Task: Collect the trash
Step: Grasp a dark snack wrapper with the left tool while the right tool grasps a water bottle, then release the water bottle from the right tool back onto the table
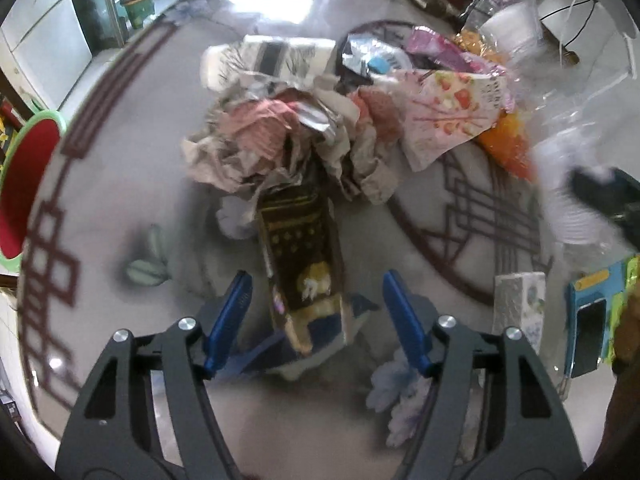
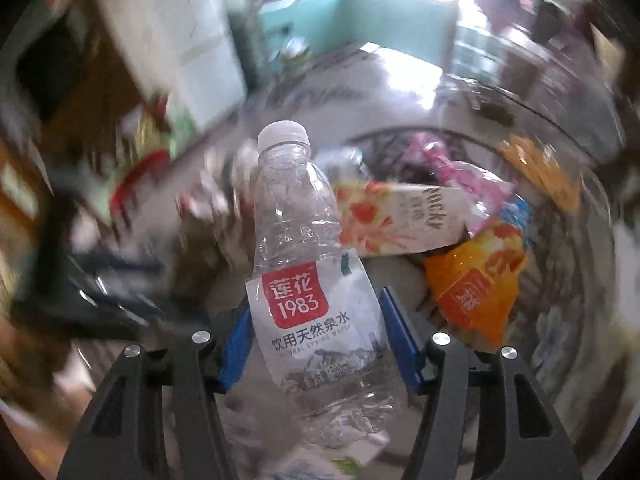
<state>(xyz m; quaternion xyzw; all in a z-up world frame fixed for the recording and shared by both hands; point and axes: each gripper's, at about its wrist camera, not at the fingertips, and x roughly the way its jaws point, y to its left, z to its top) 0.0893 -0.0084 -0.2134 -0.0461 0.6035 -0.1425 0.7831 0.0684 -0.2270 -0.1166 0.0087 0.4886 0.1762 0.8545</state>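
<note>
A clear plastic water bottle [image 2: 308, 264] is held in the right gripper [image 2: 316, 332], its labelled body clamped between the two blue fingers [image 2: 236, 344] and its white cap pointing away from the camera. The right view is heavily smeared, so little else can be read there beyond an orange snack packet [image 2: 476, 280] lying just right of the bottle.

The left gripper [image 1: 316, 320] is seen with its fingers spread wide and nothing between the pads. Just ahead of it, near the closest edge of the patterned round table [image 1: 120, 200], a long dark box [image 1: 304, 256] lies with its near end between the open fingertips, though no contact can be made out. Beyond the box, toward the middle of the table, crumpled paper [image 1: 280, 144] is heaped, with a floral carton [image 1: 448, 116] and mixed wrappers behind it toward the far right edge. A green bin [image 1: 138, 4] stands on the floor far off at the upper left.

The task is judged to be at an early stage: one bottle is in hand, while most of the trash remains uncollected on the table.
</note>
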